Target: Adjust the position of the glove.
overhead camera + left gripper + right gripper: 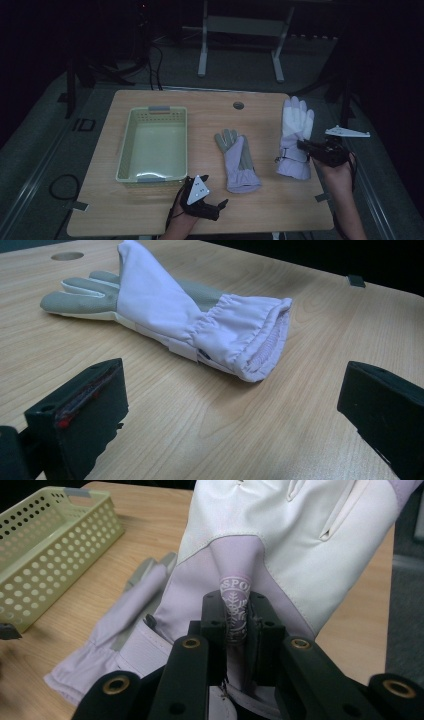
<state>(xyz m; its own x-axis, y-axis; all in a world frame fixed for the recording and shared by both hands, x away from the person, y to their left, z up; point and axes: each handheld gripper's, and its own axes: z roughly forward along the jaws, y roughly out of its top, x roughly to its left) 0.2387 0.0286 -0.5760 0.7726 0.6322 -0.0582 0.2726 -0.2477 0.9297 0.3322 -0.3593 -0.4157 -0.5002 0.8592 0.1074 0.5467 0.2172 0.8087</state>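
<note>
Lilac fabric of the right glove (pixel 300 535) is pinched in the right claw (pixel 239 625), clamped on a fold, the glove at the tabletop's (pixel 200 210) right side. The left claw (pixel 230 415) stands apart near the second glove (pixel 200 315) beside the basket (pixel 125 145).
</note>
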